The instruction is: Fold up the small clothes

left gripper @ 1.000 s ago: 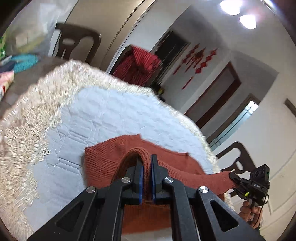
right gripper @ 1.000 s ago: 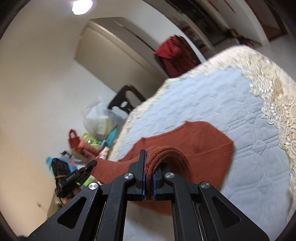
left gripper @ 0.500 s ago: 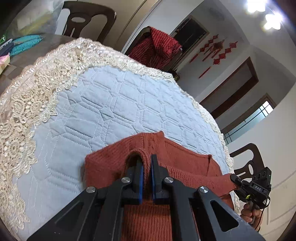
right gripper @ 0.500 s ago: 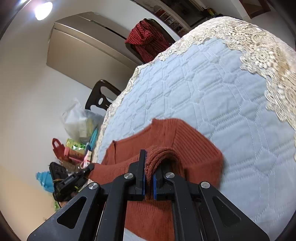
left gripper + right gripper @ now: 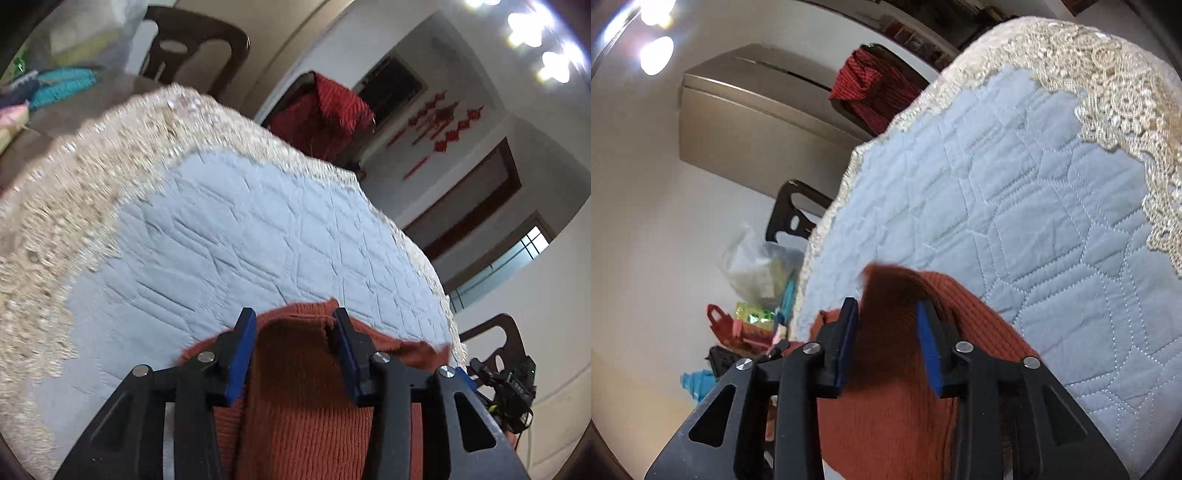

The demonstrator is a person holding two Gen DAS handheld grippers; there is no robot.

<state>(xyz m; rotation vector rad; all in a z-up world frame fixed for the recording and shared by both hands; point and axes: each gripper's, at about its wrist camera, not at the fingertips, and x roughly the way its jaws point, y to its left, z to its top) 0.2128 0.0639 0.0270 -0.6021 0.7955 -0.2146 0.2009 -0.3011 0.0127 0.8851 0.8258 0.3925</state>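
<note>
Both of my grippers have just been opening over the rust-red knit sweater point(image 5: 303, 417), letting go of the folded edge they carried across; the fabric lies between each pair of jaws, but the pads no longer press on it. My left gripper point(image 5: 293, 325) stands part-open, its blue pads point(image 5: 240, 354) clear of the knit, and my right gripper point(image 5: 886, 317) likewise, with a hump of sweater point(image 5: 897, 288) rising between its fingers.

The garment rests on the quilted pale-blue table cover point(image 5: 229, 236) directly beneath and just ahead of both grippers, near the table's front edge. In my judgement a fold has just been laid down, and the release is the step in hand.

The next move, as I read it, calls for drawing both grippers back without snagging the loose ribbed knit, then taking a fresh hold on an outer edge or sleeve for the following fold. The upstanding fold by my right gripper may need flattening.

Ahead of my grippers the quilt is bare out to its lace border point(image 5: 1126, 88), so nothing blocks the work. Beyond the table's far side a red checked garment point(image 5: 325, 118) hangs over a chair, and a dark chair point(image 5: 199, 40) stands off to my left gripper's far left. From the left wrist view, the right gripper's body shows low at the right, close beside mine.
</note>
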